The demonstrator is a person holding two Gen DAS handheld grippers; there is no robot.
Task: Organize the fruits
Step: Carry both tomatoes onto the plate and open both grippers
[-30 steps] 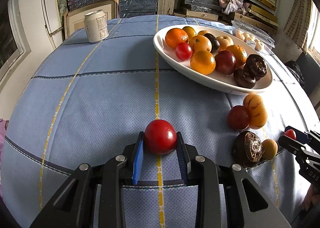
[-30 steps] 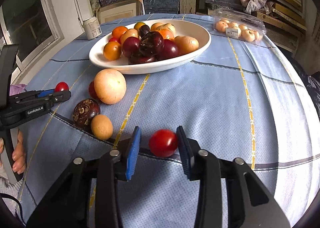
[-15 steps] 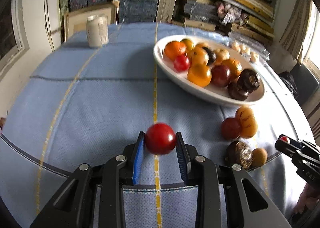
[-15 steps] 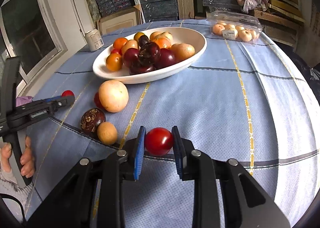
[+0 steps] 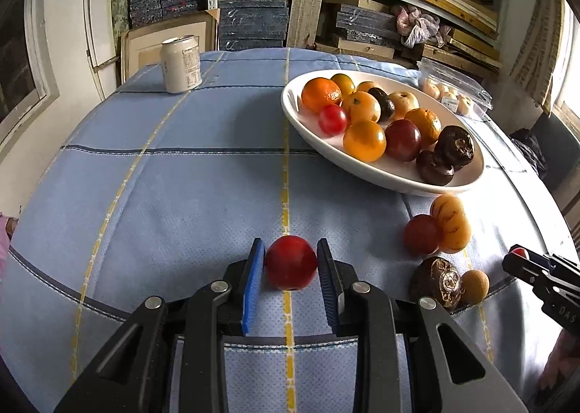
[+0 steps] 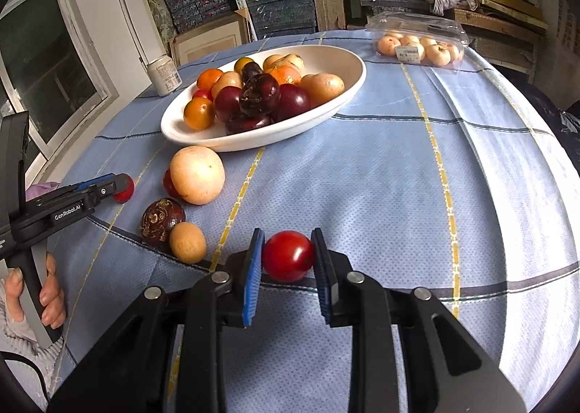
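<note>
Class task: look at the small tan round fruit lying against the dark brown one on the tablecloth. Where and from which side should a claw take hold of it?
Grip the small tan fruit across its widest middle, coming from above. The dark brown fruit touches one side, so set the pads on the two free flanks, along the line where they meet. It is round and smooth, so a grip off its middle would probably slip.

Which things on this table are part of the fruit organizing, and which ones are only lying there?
Part of the job:
- white bowl with fruit
- red fruit in left gripper
- red fruit in right gripper
- four loose fruits beside the bowl

Just lying about:
- drink can
- clear plastic box of pale fruit, closed
- stacked boxes on the shelves behind
</note>
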